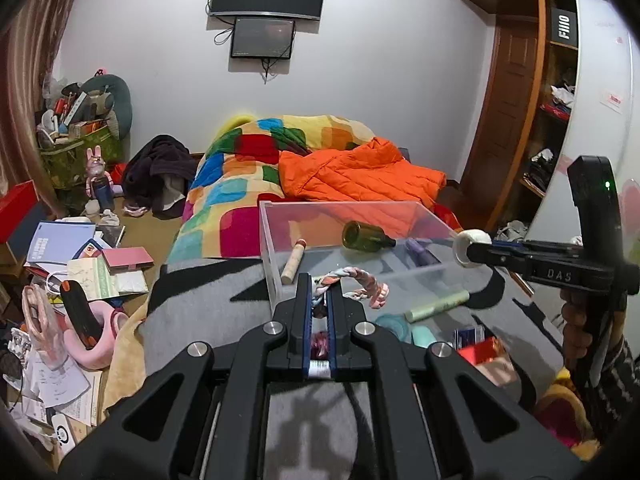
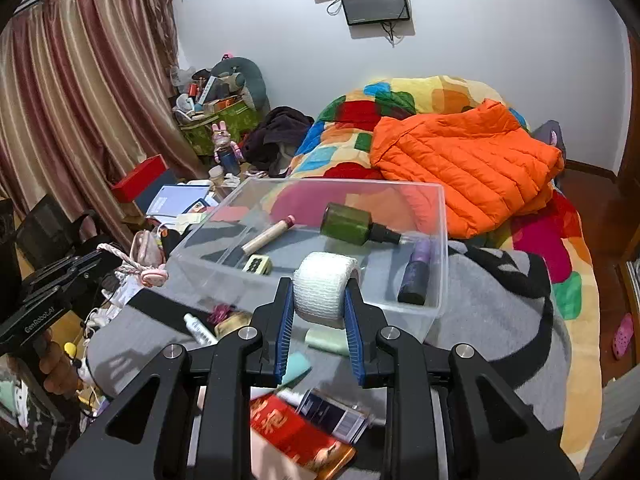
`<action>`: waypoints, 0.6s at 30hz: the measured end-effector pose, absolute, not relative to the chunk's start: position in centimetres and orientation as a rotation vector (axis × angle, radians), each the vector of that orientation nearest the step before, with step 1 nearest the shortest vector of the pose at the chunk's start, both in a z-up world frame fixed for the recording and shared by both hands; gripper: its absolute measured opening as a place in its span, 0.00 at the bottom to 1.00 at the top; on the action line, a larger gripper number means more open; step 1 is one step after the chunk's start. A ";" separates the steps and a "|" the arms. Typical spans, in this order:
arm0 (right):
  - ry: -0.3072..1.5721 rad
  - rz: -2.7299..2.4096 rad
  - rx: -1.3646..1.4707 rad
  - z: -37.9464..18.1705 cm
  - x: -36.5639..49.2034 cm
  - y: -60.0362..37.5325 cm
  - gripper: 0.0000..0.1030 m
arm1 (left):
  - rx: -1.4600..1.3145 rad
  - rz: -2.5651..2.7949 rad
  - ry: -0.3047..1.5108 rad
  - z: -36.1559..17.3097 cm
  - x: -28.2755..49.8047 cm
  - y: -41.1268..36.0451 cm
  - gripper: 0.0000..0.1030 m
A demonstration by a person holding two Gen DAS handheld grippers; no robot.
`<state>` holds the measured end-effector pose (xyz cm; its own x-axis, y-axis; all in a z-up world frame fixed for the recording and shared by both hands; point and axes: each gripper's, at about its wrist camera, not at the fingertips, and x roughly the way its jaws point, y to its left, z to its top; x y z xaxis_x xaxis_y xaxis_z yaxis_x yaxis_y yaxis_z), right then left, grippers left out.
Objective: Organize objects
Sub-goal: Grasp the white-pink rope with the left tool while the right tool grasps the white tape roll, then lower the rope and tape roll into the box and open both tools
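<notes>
A clear plastic bin (image 1: 268, 248) (image 2: 440, 264) sits on a grey blanket on the bed. It holds a green glass bottle (image 1: 364, 236) (image 2: 348, 224), a beige tube (image 1: 294, 260) (image 2: 266, 236), a purple bottle (image 2: 416, 272) and a small yellow-green case (image 2: 258, 264). My left gripper (image 1: 320, 280) is shut on a braided pastel rope (image 1: 360, 280) at the bin's near wall; the rope also shows in the right wrist view (image 2: 128, 264). My right gripper (image 2: 320, 292) is shut on a white gauze tape roll (image 2: 324, 288) (image 1: 466, 246), held above the bin's near edge.
Loose items lie on the blanket before the bin: a pale green tube (image 1: 436, 304), a teal item (image 2: 296, 366), a red packet (image 2: 296, 428), a small white bottle (image 2: 198, 328). An orange jacket (image 2: 464, 160) lies on the patchwork quilt. Cluttered floor at left (image 1: 80, 264).
</notes>
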<state>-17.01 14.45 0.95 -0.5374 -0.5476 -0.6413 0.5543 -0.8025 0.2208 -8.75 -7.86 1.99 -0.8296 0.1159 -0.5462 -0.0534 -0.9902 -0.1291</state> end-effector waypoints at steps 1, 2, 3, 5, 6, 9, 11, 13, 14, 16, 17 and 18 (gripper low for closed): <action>0.012 -2.316 0.963 1.0 -17.4 14.4 0.21 | -0.887 2.916 -0.176 2.1 -9.2 -7.9 0.05; 0.013 -2.319 0.968 1.0 -17.8 14.4 0.21 | -0.893 2.919 -0.180 2.2 -9.6 -7.9 0.05; 0.014 -2.320 0.973 0.9 -18.2 14.3 0.21 | -0.901 2.921 -0.179 2.2 -10.1 -7.9 0.05; 0.019 -2.329 0.984 0.7 -18.9 14.2 0.21 | -0.923 2.920 -0.172 2.0 -11.1 -7.8 0.05; 0.021 -2.331 0.992 0.6 -19.3 14.1 0.21 | -0.944 2.917 -0.166 1.9 -11.8 -7.7 0.05; 0.021 -2.333 1.016 0.2 -20.4 13.8 0.21 | -1.000 2.895 -0.177 1.4 -13.6 -7.8 0.05; 0.020 -2.329 1.041 -0.2 -21.2 13.5 0.21 | -1.037 2.877 -0.194 1.1 -14.6 -8.0 0.05; 0.033 -2.330 1.061 -0.7 -21.9 13.2 0.21 | -1.068 2.865 -0.202 0.7 -15.5 -8.0 0.05; 0.042 -2.334 1.072 -1.0 -22.2 13.0 0.21 | -1.078 2.862 -0.201 0.6 -15.8 -8.0 0.05; 0.060 -2.328 1.097 -1.6 -22.8 12.5 0.21 | -1.107 2.852 -0.194 0.2 -16.5 -7.8 0.05; 0.070 -2.328 1.104 -1.8 -23.0 12.4 0.21 | -1.120 2.845 -0.187 0.0 -16.7 -7.7 0.05; 0.083 -2.326 1.112 -2.0 -23.1 12.2 0.21 | -1.134 2.841 -0.178 -0.2 -16.8 -7.6 0.06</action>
